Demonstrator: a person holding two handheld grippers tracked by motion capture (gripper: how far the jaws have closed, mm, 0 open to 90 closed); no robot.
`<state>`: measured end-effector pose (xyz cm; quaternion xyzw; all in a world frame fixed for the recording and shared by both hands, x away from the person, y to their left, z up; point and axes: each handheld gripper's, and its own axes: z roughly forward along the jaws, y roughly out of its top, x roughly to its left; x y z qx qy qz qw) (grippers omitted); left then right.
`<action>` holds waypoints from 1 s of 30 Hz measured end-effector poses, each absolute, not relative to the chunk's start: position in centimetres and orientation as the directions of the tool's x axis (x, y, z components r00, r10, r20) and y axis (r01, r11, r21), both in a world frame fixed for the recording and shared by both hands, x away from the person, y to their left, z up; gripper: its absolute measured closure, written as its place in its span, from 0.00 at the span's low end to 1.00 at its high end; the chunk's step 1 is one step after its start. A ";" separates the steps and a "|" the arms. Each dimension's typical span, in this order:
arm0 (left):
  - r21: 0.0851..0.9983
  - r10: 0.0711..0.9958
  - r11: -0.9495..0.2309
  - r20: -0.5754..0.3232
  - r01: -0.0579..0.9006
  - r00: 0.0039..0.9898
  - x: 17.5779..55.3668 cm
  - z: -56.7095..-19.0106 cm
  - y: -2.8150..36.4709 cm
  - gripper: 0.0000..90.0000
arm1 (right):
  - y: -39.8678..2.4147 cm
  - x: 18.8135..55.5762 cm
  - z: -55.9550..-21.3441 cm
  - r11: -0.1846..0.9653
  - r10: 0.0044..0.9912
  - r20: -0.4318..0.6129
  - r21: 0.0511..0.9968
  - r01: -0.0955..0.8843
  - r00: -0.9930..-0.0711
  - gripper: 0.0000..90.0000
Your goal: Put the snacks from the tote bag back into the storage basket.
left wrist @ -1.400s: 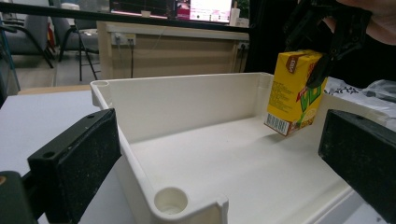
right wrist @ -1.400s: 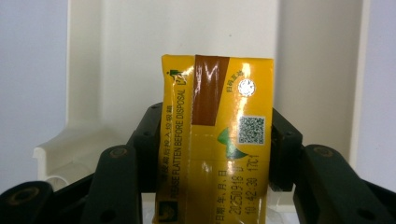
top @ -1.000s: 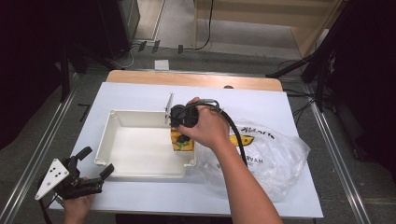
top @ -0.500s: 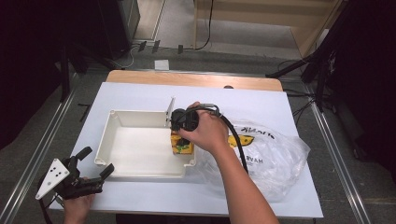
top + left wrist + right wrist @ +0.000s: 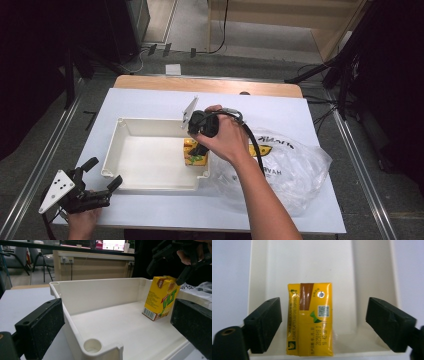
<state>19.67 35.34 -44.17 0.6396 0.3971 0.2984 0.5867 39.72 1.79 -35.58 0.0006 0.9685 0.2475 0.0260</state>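
Right hand-held gripper (image 5: 323, 325) has spread wide, releasing the drink carton (image 5: 310, 318).

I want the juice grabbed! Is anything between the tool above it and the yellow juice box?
Nothing visible. The right tool hangs open straight above the juice box, which stands in the white tray; its jaws sit either side with bare gaps.

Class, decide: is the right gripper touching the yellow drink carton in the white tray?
Apart. In the right gripper view, the right gripper is open, with white tray visible between each jaw and the yellow drink carton.
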 end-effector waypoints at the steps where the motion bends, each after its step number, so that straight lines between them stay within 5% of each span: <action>1: 0.987 0.858 0.005 -0.087 0.160 0.507 19.6 -44.2 35.4 0.00 | 1.6 39.7 -35.4 0.873 0.023 -0.048 0.488 -0.004 -0.999 0.15; 13: 0.987 0.853 0.006 -0.089 0.162 0.513 19.6 -44.2 35.4 0.00 | -0.7 39.2 -34.9 0.828 0.092 -0.083 0.561 0.029 -0.992 0.00; 30: 0.987 0.858 0.002 -0.084 0.161 0.507 19.6 -44.2 35.3 0.00 | -6.3 38.4 -33.3 0.788 0.158 -0.081 0.611 0.076 -0.984 0.04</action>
